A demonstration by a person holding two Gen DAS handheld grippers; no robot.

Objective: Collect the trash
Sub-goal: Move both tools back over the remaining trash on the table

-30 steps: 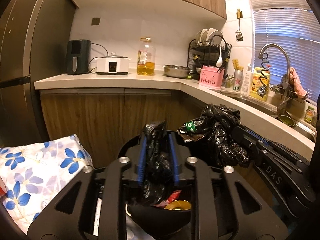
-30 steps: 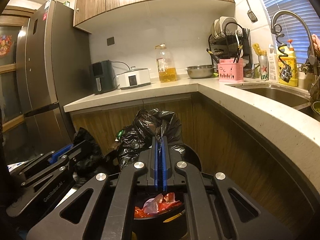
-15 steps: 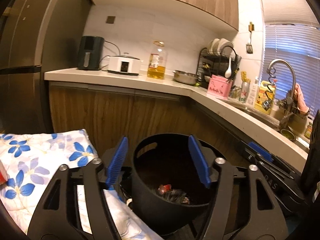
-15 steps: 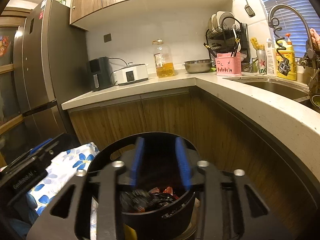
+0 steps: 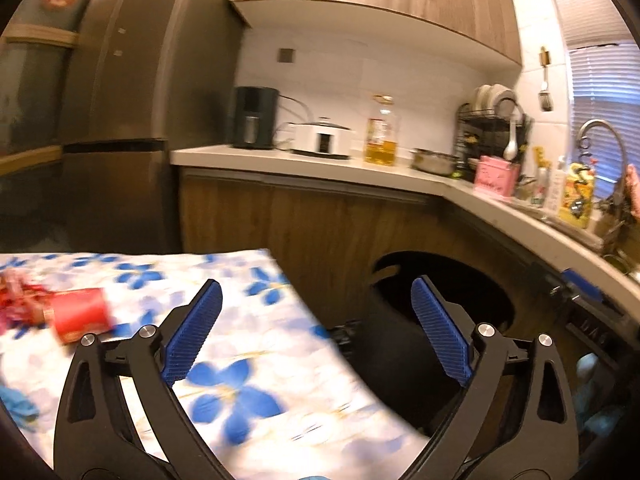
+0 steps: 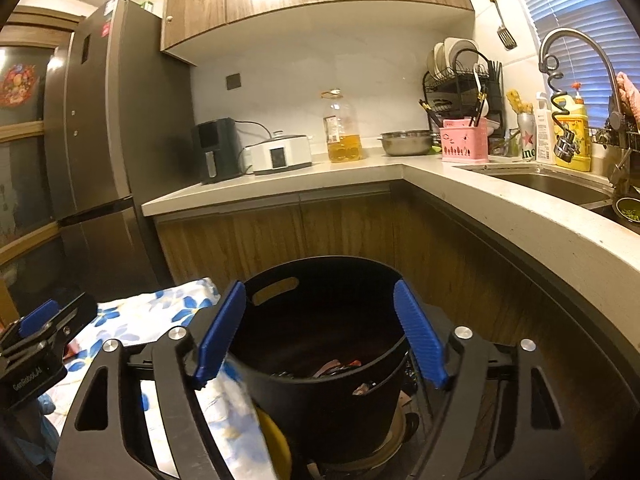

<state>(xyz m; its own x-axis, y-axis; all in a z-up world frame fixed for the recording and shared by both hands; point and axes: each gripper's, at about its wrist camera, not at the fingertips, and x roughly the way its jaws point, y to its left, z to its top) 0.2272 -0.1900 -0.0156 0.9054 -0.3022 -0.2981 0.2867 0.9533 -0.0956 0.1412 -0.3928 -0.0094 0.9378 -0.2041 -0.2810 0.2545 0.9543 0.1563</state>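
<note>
My left gripper (image 5: 316,328) swung from the black bin (image 6: 320,320) to the flowered cloth (image 5: 240,360). Both jaws just opened, empty. The bag dropped in. Red can (image 5: 80,314) next, I think.

Warm dim indoor light — under-cabinet glare, motion blur in left view, fisheye-bent edges.

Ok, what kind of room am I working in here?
A home kitchen, most likely: a fridge by the worktop, a sink with tap, and a dish rack holding plates.
</note>
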